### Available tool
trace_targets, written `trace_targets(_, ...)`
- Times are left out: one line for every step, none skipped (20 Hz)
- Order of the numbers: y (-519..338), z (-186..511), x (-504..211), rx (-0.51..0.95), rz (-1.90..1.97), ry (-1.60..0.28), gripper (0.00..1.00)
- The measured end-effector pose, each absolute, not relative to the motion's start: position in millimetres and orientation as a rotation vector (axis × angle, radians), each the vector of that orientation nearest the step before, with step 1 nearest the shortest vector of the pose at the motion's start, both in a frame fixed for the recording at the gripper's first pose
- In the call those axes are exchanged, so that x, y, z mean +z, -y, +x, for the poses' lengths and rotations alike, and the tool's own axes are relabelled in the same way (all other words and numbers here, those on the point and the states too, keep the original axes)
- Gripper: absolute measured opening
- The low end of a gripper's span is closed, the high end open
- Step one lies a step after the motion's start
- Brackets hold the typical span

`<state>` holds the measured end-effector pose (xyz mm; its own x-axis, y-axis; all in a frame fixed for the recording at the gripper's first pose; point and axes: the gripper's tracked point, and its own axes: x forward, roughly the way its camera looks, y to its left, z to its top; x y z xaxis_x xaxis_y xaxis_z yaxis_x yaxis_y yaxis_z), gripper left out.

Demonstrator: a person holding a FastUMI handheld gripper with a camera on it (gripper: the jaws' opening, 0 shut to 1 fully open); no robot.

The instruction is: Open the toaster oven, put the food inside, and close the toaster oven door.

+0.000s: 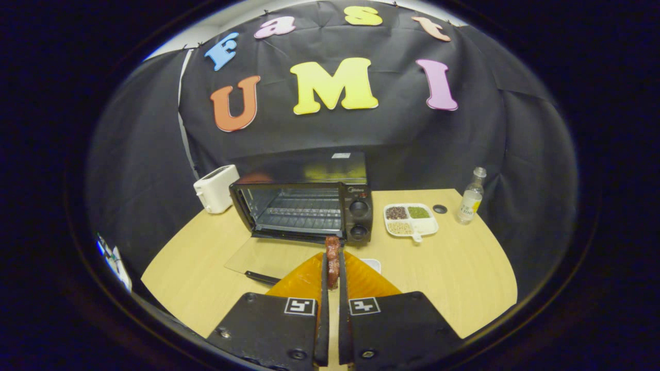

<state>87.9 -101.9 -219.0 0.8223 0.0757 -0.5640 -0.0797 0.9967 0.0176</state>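
Observation:
A black toaster oven (309, 206) stands on the wooden table (454, 278) beyond the fingers. Its glass door (273, 257) is swung down flat toward me, and the wire rack inside is bare. My gripper (333, 273) is shut on a reddish-brown strip of food (332, 257), which sticks up between the fingers. The food hangs above the table just in front of the open door's right end, level with the oven's knob panel (359, 219).
A white pop-up toaster (216, 188) sits left of the oven. Right of the oven lie a white divided dish of beans and grains (410, 219), a small dark cap (440, 208) and a clear bottle (472, 196). A white object (374, 264) peeks out behind the right finger.

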Motion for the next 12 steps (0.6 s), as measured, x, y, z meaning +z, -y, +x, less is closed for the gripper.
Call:
trace_targets(93, 91, -223, 0.091, -0.006, -0.605, 0.11)
trace_targets(85, 94, -227, 0.095, -0.008, -0.607, 0.1)
trace_targets(78, 98, -232, 0.098, -0.01, -0.608, 0.1)
trace_targets(70, 102, -236, 0.102, -0.009, -0.61, 0.1)
trace_targets(62, 106, -241, 0.107, -0.002, -0.614, 0.11)
trace_targets(54, 110, -245, 0.113, 0.015, -0.617, 0.11)
trace_targets(46, 115, -248, 0.117, 0.04, -0.616, 0.11)
trace_targets(39, 121, -250, 0.12, 0.066, -0.61, 0.11)
trace_targets(32, 127, -252, 0.125, 0.091, -0.601, 0.11)
trace_targets(25, 133, -253, 0.131, 0.122, -0.592, 0.1)
trace_targets(19, 139, -255, 0.141, 0.154, -0.584, 0.11)
trace_targets(14, 147, -257, 0.149, 0.188, -0.573, 0.11)
